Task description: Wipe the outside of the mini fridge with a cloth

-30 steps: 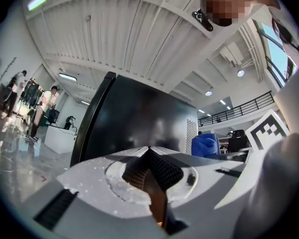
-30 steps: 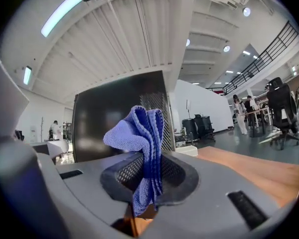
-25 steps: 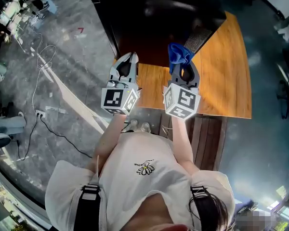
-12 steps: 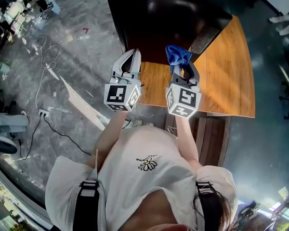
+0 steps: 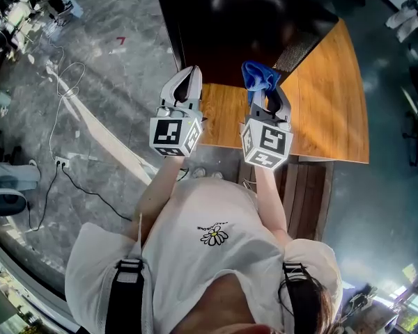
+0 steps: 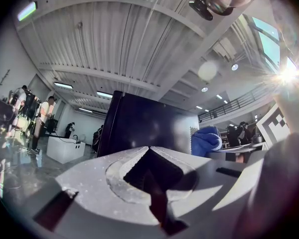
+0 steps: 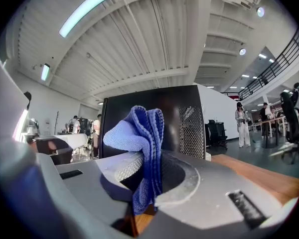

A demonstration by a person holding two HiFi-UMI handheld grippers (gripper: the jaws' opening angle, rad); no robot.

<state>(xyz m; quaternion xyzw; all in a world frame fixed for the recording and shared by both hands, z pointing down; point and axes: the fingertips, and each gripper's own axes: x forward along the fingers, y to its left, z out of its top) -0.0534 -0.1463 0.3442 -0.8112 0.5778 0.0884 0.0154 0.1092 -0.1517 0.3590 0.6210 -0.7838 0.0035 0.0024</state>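
Note:
A black mini fridge (image 5: 244,26) stands on a wooden table (image 5: 327,110); in both gripper views it rises just ahead, the mini fridge (image 6: 139,128) and the mini fridge (image 7: 154,118), with a perforated vent panel on its right side. My right gripper (image 5: 260,89) is shut on a blue cloth (image 5: 259,76), which bunches above the jaws as the blue cloth (image 7: 139,133). My left gripper (image 5: 187,89) hangs beside it at the table's near edge, jaws together and empty. Both grippers sit just short of the fridge's near face.
A grey floor with white cables (image 5: 59,96) lies to the left. A wooden bench (image 5: 303,186) stands under the table's near edge. In the gripper views people stand far off in the hall. The bare tabletop extends right of the fridge.
Both grippers have held almost still in front of the fridge while the head view shifted slightly. The cloth stays pinched in the right gripper.

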